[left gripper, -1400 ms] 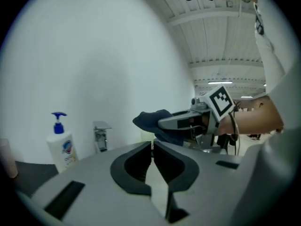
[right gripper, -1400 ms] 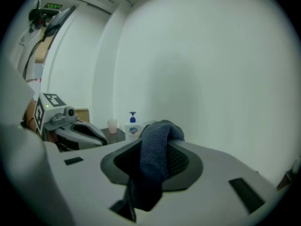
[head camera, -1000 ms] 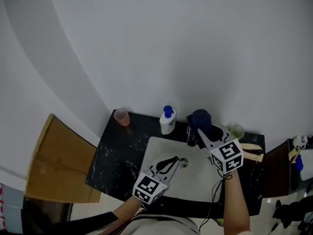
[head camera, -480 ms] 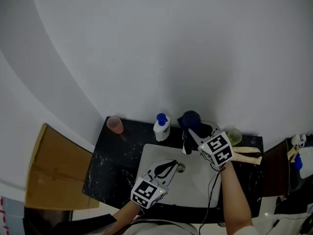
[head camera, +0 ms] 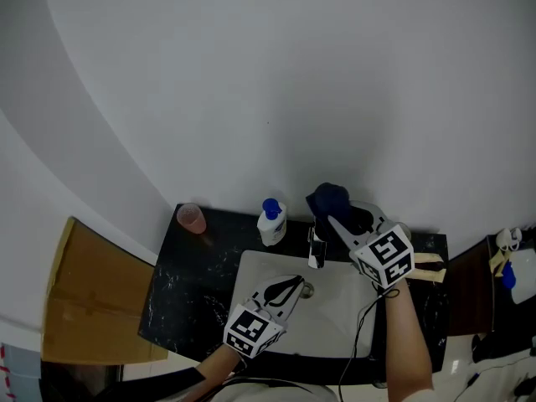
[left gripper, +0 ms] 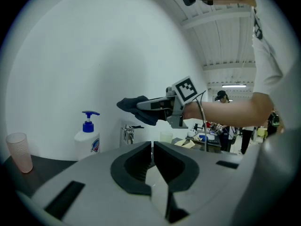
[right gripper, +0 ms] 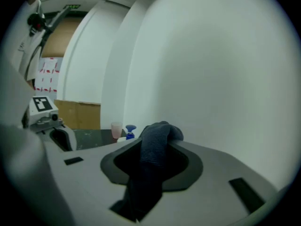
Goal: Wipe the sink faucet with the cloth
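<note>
- R gripper point(head camera: 333, 218): jaws part-closed, clamped on a dark blue cloth point(right gripper: 151, 161). The cloth fills the gap between the jaws, bunches over the tips and hangs down at the near end.
- Cloth sits by the back wall, just above the chrome faucet point(head camera: 316, 250). Can't tell if it touches the faucet.
- L gripper point(left gripper: 153, 147): jaws together w/ nothing between them. It is held low over the front of the white sink basin point(head camera: 335, 325), pointing toward the faucet and well apart from it.
- Faucet stands at the back rim of the basin, centre.
- White soap pump bottle point(head camera: 271, 222) w/ blue top stands upright on the black marble counter point(head camera: 180, 287), just left of the faucet.
- Pink plastic cup point(head camera: 192, 218) stands upright near the counter's back-left corner.
- Cardboard box point(head camera: 88, 304) is left of the counter.
</note>
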Demonstrator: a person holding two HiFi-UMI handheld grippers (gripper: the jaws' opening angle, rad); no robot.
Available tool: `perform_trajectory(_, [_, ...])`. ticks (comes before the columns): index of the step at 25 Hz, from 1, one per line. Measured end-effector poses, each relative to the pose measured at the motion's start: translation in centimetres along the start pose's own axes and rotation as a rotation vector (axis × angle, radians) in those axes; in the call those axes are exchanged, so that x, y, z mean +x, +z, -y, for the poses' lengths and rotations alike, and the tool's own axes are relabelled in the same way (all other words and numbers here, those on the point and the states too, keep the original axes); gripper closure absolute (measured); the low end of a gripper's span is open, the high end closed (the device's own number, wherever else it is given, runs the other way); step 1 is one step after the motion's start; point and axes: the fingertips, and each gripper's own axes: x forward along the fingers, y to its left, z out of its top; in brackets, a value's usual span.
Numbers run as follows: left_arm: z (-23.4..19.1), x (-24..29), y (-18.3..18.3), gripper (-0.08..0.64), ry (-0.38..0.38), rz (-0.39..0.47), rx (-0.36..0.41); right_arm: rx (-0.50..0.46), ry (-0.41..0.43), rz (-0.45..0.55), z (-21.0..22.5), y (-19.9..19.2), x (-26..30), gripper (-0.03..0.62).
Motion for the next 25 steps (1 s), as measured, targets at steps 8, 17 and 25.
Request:
perform_trajectory(8, [-0.7, 0.1, 1.0, 0.544, 0.000, 0.018, -0.004, -0.118, 0.134, -0.128, -3.4, -2.5, 2.6, 0.469])
perform_trajectory(17, [-0.8, -0.7, 0.9, 0.543, 0.008, 0.022, -0.002, -0.064, -0.093, -0.109, 3.9, -2.5, 3.4, 0.469])
perform_trajectory(25, [-1.2, -0.8, 0.9, 0.543, 0.011, 0.026, -0.012, -0.067, 0.166, 0.001, -2.7, 0.3, -0.1, 0.469])
